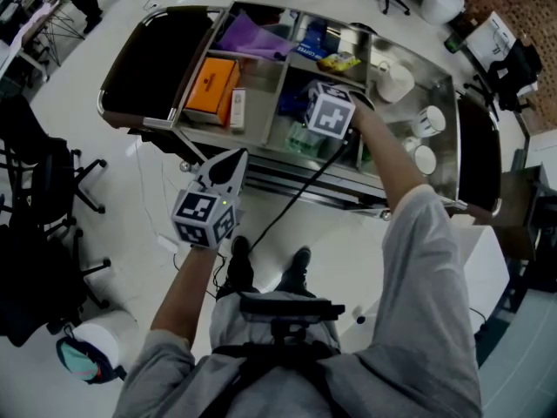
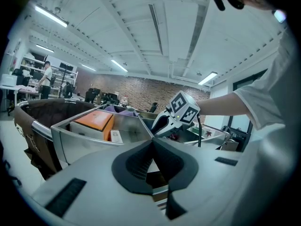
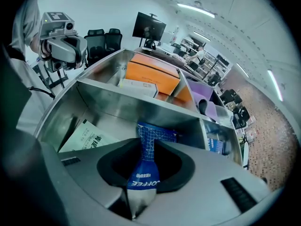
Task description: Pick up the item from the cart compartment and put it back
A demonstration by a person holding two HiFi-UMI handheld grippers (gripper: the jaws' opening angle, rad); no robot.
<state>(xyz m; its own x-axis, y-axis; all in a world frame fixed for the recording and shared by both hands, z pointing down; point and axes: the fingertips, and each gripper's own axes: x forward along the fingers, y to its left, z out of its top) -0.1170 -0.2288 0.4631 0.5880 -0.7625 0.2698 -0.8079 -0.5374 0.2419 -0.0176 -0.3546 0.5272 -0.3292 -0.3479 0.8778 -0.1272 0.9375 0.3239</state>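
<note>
A blue coffee packet [image 3: 146,173] stands between the jaws of my right gripper [image 3: 146,142], its top fanning out over the steel floor of a middle cart compartment [image 3: 117,112]. The jaws stand slightly apart around the packet's narrow waist, and the pads do not visibly squeeze it. In the head view the right gripper's marker cube [image 1: 329,111] hides the packet and the fingertips. My left gripper [image 1: 235,157] hovers in front of the cart's near rail [image 1: 261,165], its jaws closed together with nothing between them [image 2: 152,142].
An orange box [image 1: 211,84] and a small white carton [image 1: 237,109] fill the compartment to the left. A purple bag [image 1: 248,35] lies behind it. A white leaflet [image 3: 87,138] rests in the packet's compartment. White cups [image 1: 396,81] sit at the cart's right. Office chairs [image 1: 52,181] stand left.
</note>
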